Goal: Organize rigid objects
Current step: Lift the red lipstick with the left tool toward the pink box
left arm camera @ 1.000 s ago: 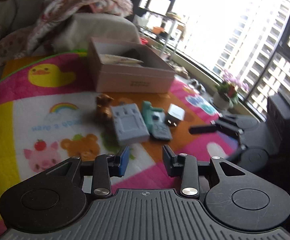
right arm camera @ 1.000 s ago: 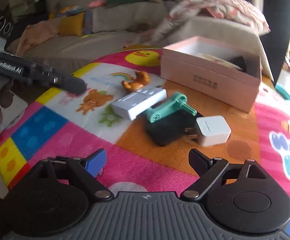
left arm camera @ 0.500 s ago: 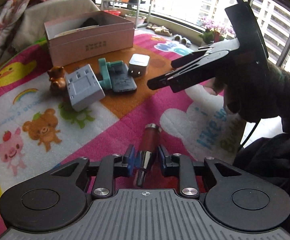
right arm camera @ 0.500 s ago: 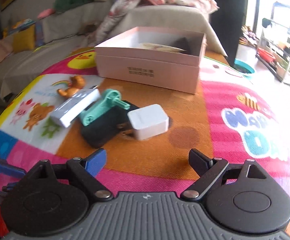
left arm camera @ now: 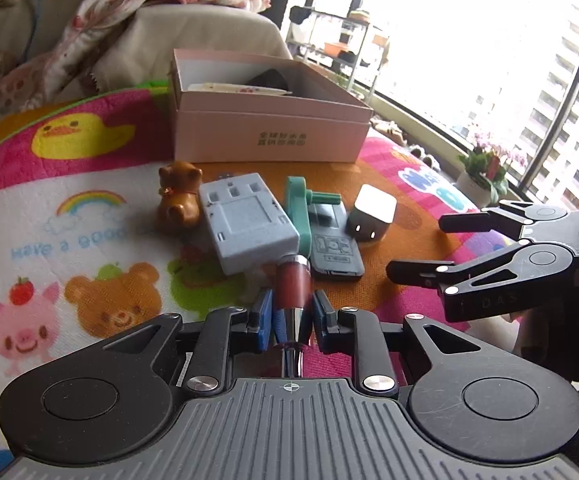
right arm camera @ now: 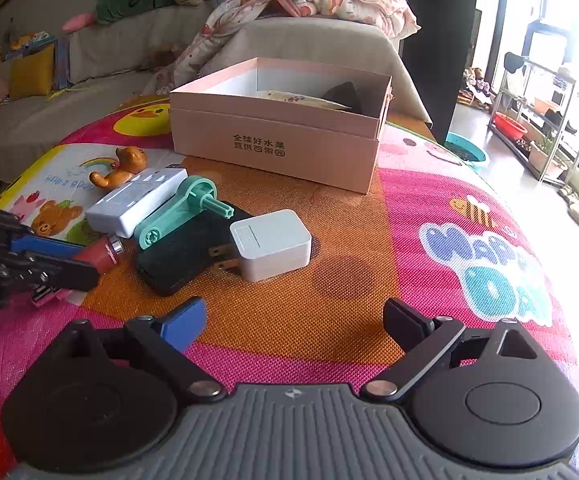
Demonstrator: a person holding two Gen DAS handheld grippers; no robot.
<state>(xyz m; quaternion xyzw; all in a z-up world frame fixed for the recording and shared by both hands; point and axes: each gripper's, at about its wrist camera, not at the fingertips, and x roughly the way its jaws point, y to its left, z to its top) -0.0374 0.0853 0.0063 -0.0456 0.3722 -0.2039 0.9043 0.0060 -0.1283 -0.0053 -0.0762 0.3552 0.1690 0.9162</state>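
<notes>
One pink box [right arm camera: 277,148] holds a patterned pouch [right arm camera: 301,100] and a dark item [right arm camera: 345,94].

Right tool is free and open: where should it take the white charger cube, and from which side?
Grip the white charger cube across its two flat side faces, coming down from above with the right tool. Its prongs point toward the black adapter, so avoid that end.
</notes>
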